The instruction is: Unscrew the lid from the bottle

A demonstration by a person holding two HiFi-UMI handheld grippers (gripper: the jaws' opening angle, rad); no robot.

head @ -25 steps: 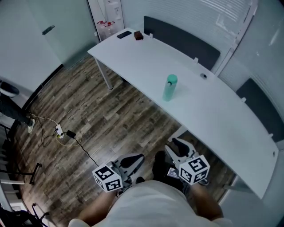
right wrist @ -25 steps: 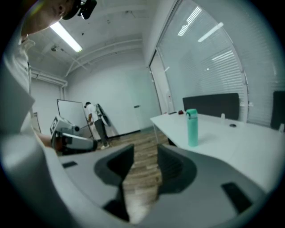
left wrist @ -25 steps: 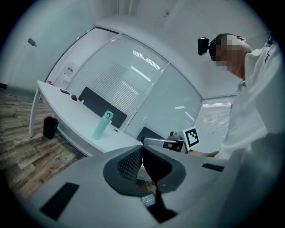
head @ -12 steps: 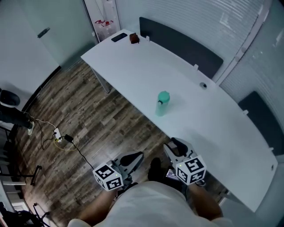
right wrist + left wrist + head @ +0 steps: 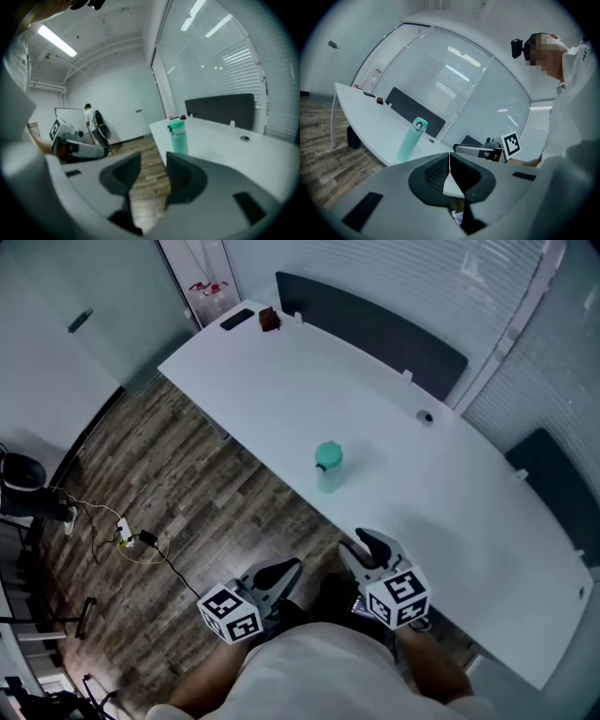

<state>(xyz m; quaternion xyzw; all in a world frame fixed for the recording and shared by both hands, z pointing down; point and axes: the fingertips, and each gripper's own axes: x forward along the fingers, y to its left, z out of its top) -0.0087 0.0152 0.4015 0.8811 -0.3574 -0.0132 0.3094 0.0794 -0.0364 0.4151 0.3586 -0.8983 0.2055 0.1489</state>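
Both tools are held low and close to the person's body, at the bottom of the head view, each aimed up and across toward the desk (image 5: 441,493). The left tool (image 5: 285,569) hangs over the floor (image 5: 178,474), short of the desk's near edge. Its jaws are pressed together with nothing between them. The right tool (image 5: 367,543) sits just beside it, with its tips about at the desk's near edge. Its jaws stand partly apart and empty, and only floor shows through the gap. Each tool's marker cube faces up toward the head camera.

The bottle (image 5: 328,472) stands upright and alone on the desk, close to the near edge, ahead of both tools and well apart from them. It is pale green, with a darker green lid (image 5: 328,455) on top.

The desk is long and white. At its far left end lie a flat black thing (image 5: 236,319) and a small brown block (image 5: 270,319), near each other. A dark panel (image 5: 375,326) runs along the far edge, and a small round grommet (image 5: 426,415) sits in the top near it. Behind are glass walls with blinds (image 5: 506,277). The floor is wood plank, and a cable (image 5: 131,540) lies on it to the left. In the right gripper view a person (image 5: 95,123) with a backpack stands far off by a white wall
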